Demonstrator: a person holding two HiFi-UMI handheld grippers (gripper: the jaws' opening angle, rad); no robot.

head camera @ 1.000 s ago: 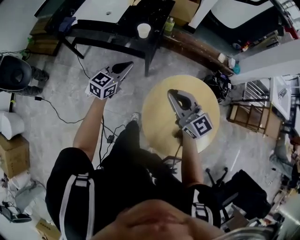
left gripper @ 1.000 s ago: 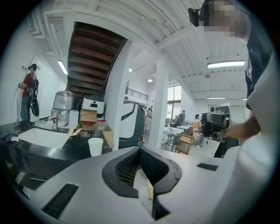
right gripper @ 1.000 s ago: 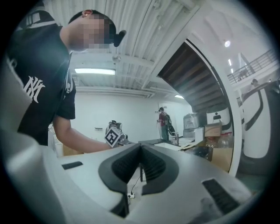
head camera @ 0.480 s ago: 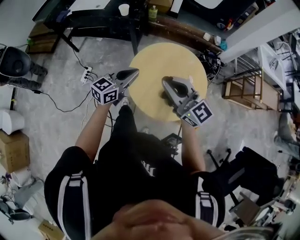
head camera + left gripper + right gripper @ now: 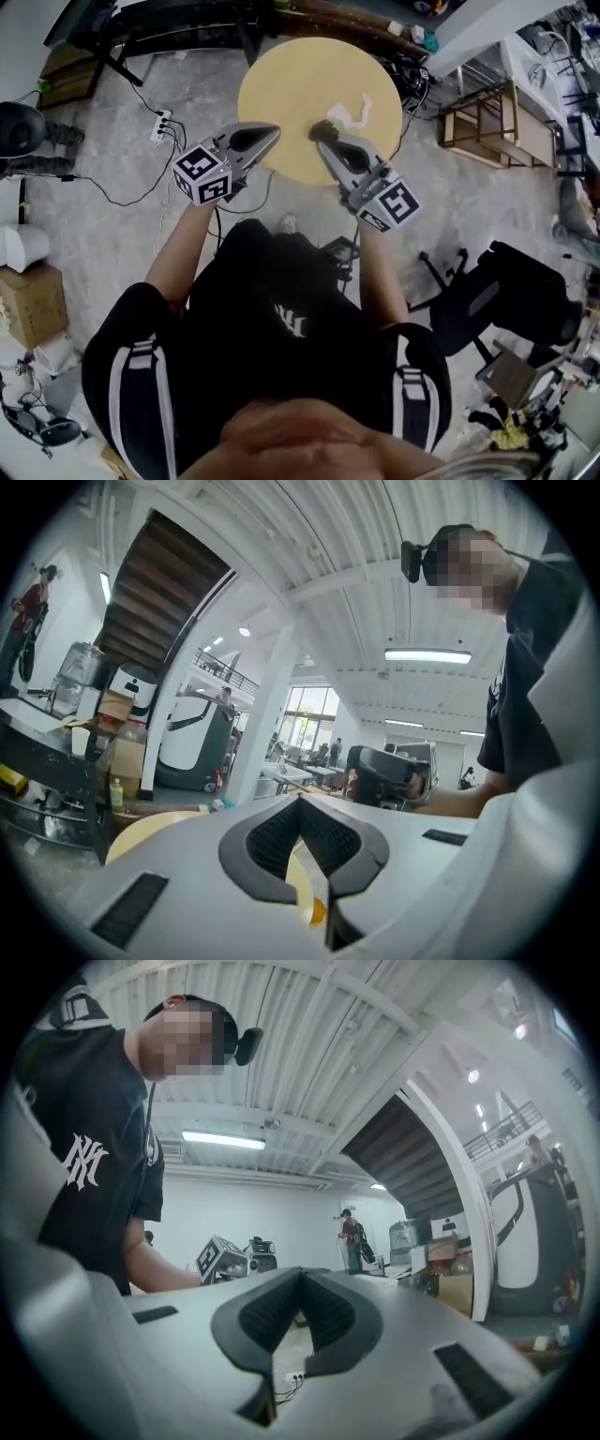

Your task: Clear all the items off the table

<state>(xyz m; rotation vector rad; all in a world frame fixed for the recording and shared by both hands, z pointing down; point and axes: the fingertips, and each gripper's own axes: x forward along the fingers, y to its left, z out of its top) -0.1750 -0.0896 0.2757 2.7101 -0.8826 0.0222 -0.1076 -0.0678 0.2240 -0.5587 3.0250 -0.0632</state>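
A round pale wooden table stands at the top of the head view. On its right part lies a white crumpled thing. My left gripper is shut and empty, its tip at the table's near left edge. The right gripper is also shut and empty, its tip over the near edge, short of the white thing. In the left gripper view the jaws meet, with the table and the other gripper beyond. The right gripper view shows closed jaws and the left marker cube.
A black desk stands beyond the table. A power strip and cables lie on the floor at left. To the right are a wooden rack and a black office chair. A cardboard box sits far left.
The table has slid from the middle of the view to its top. My left gripper came in from the floor side to the table's edge. The white thing now shows.
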